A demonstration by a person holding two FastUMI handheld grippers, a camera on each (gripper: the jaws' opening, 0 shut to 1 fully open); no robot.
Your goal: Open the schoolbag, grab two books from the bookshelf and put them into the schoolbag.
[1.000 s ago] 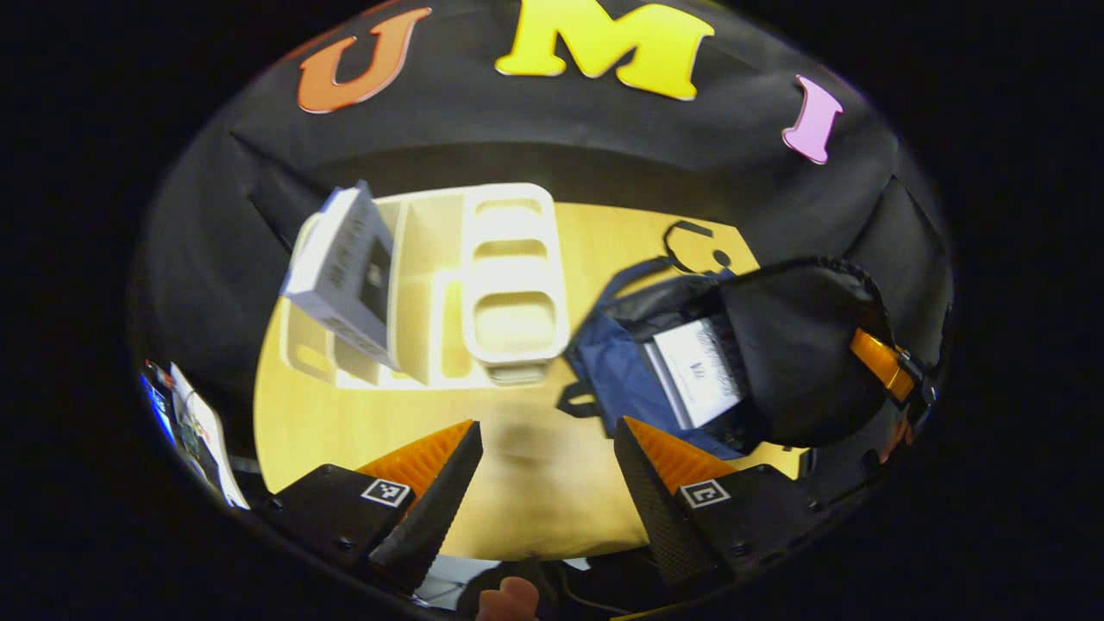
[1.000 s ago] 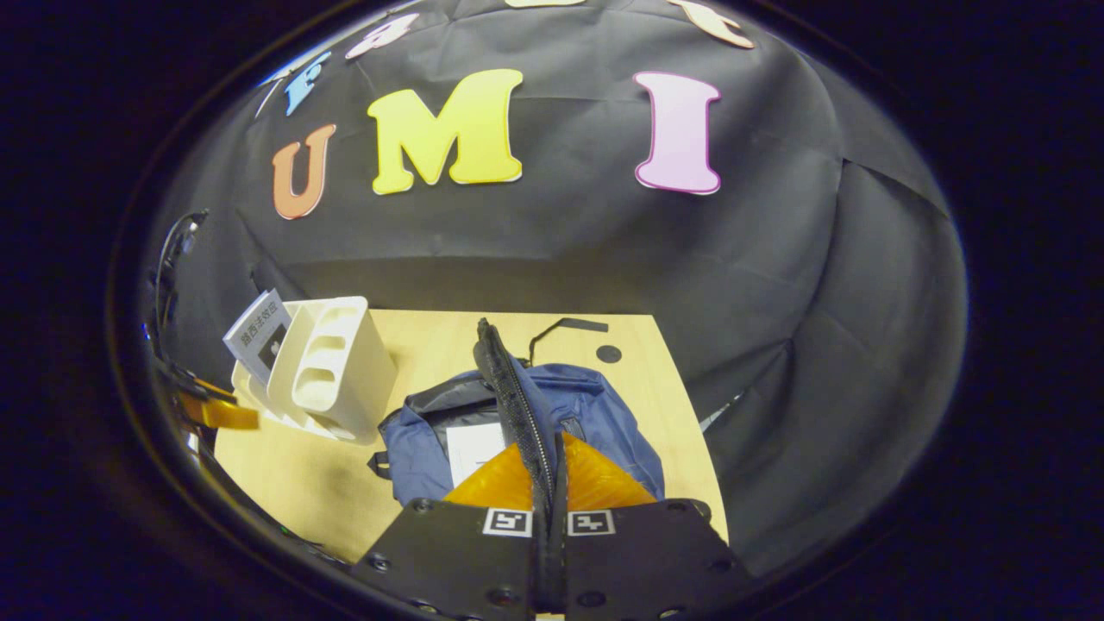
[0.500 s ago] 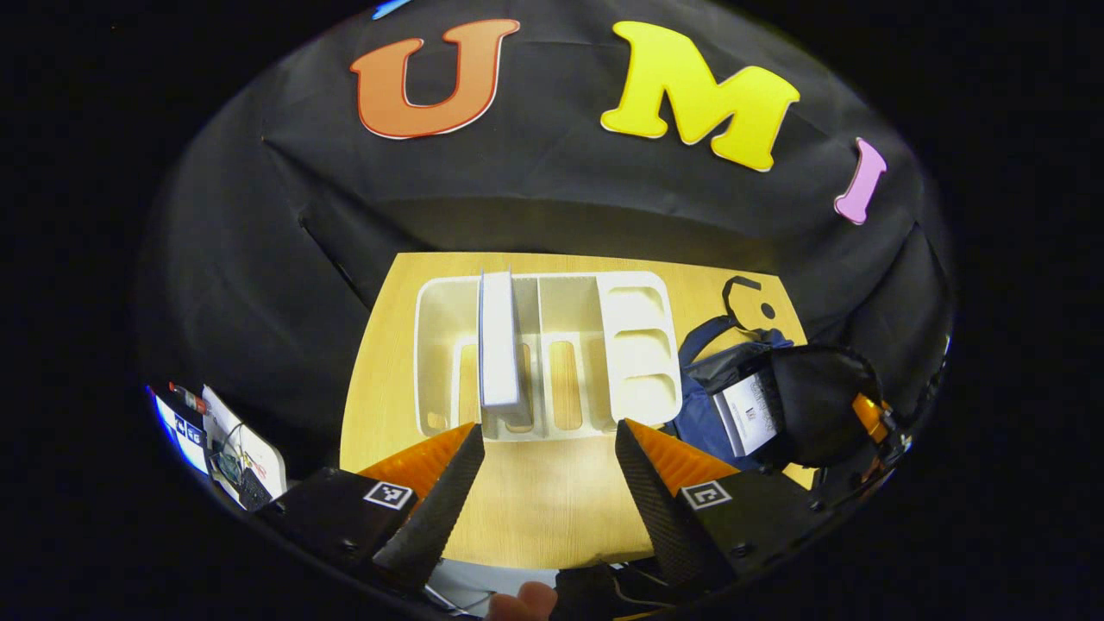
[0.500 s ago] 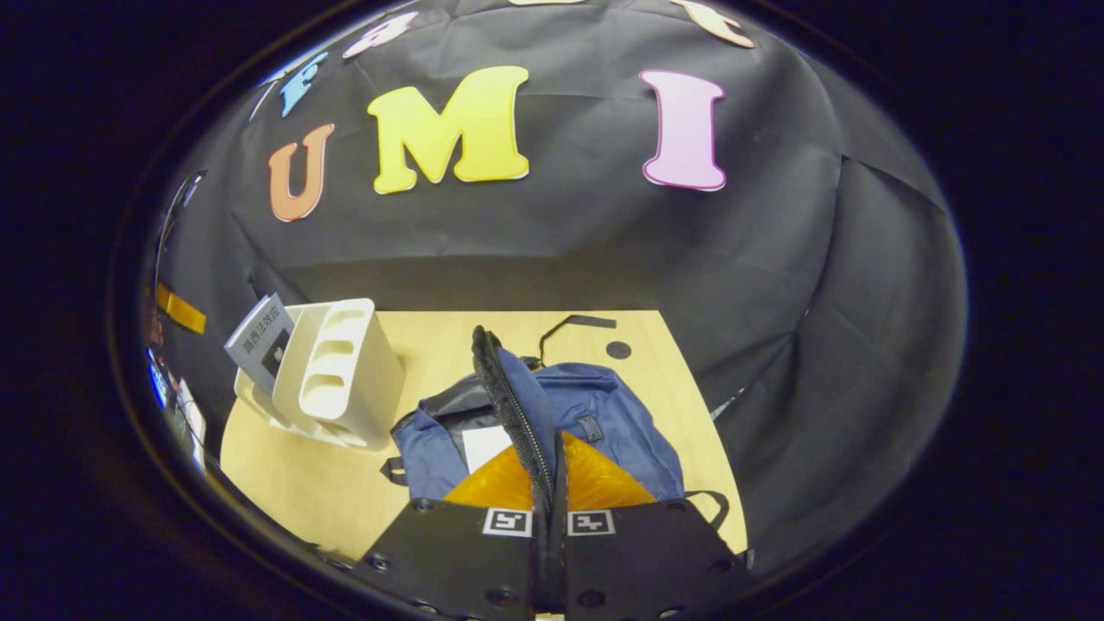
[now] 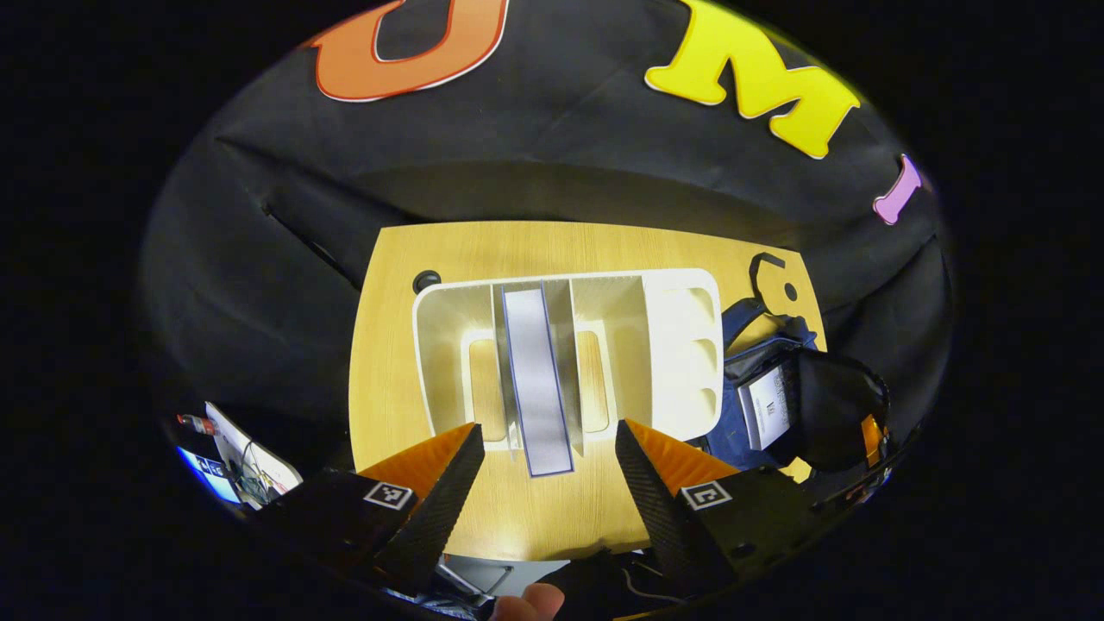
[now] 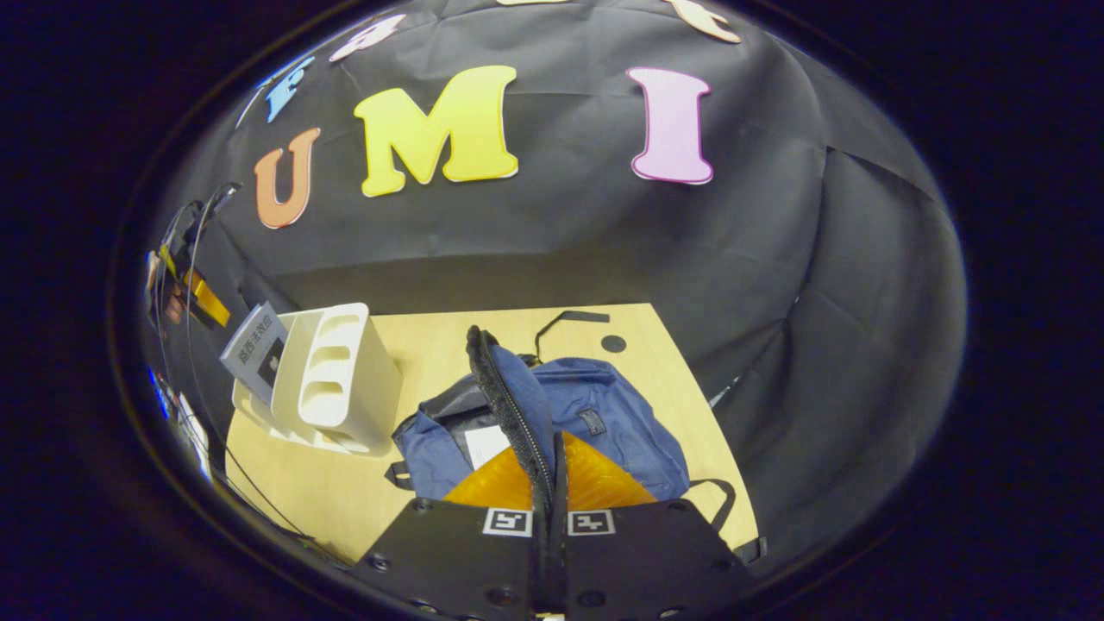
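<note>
— Left gripper (image 5: 543, 483)?
— Jaws spread wide, nothing between them. Hanging above the near edge of the desk (image 5: 405, 285), aimed straight at the white bookshelf (image 5: 440, 345).

— On the bookshelf?
— One book (image 5: 536, 379) standing upright in a middle slot, grey page edge up, near end sticking out past the shelf's front rim. Lined up with the gap between the fingers, just ahead of the tips, not touched. Slots either side bare down to the wood showing through the cutouts.

— And the schoolbag?
— Blue, lying on the desk to the right of the bookshelf (image 5: 759, 345), close beside it. Mouth open, with a white book (image 5: 766, 405) already inside. Black flap lifted over the opening.

— Lifted by what?
— Right gripper (image 6: 552, 470), jaws pinched tight on the flap's zipper edge (image 6: 509, 397), holding it up off the schoolbag (image 6: 604, 414). Zip teeth running up from between the orange fingers (image 6: 496, 483). A white corner of the inner book (image 6: 485, 445) peeking out just left of the flap.

— Bookshelf from that side?
— Left of the schoolbag (image 6: 345, 379), seen end on, with the standing book (image 6: 257, 349) leaning out at its far side.

— Anything else on the desk?
— A black strap (image 6: 565, 321) trailing behind the schoolbag, and a round dark hole (image 6: 613, 343) in the desk top beside it.
</note>
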